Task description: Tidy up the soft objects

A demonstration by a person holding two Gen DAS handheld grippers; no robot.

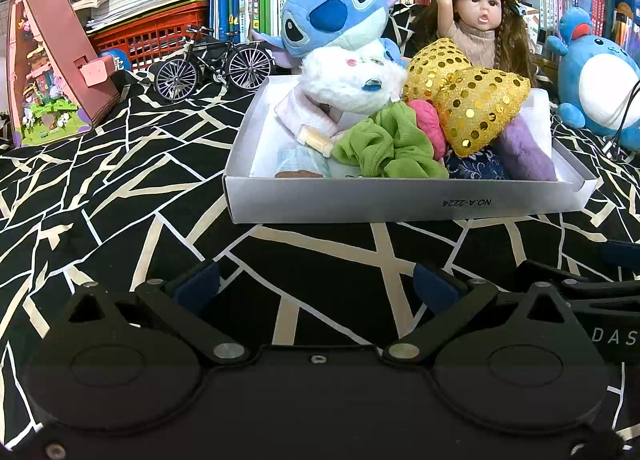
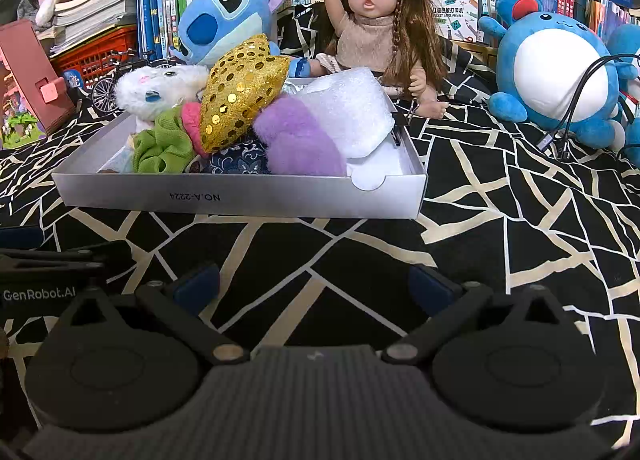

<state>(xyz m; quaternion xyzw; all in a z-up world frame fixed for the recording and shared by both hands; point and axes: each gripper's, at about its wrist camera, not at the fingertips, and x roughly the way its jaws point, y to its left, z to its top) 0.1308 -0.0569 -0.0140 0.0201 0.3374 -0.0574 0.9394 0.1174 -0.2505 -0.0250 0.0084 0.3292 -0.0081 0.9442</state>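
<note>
Left wrist view first: the left gripper (image 1: 316, 286) sits low over the black-and-white patterned cloth (image 1: 120, 200) with its fingers spread wide and nothing between them. Straight ahead of it, well apart, is the white box (image 1: 400, 206), stuffed with soft stuff: a fluffy white plush (image 1: 352, 80) at the back left, a gold sequin cushion (image 1: 472, 108) to the right of it, a green scrunchie (image 1: 384, 144) near the front wall, a pink bit (image 1: 430, 124) tucked behind that, and a purple plush piece (image 1: 524, 152) on the right. Behind the box there's a blue alien plush (image 1: 332, 12) and a doll (image 1: 480, 16). Off to the gripper's left is a tiny model bicycle (image 1: 212, 64).

Right wrist view: the right gripper (image 2: 314, 286) is also wide open, holding nothing, hovering over the same cloth. The box (image 2: 240, 198) is ahead and slightly to its left. Same pile inside, plus a white foam wrap (image 2: 352, 112) leaning on the purple piece (image 2: 300, 140). A round blue-and-white plush (image 2: 556, 72) sits further ahead on the right, outside the box, with black cables (image 2: 576, 100) draped over it.
</note>
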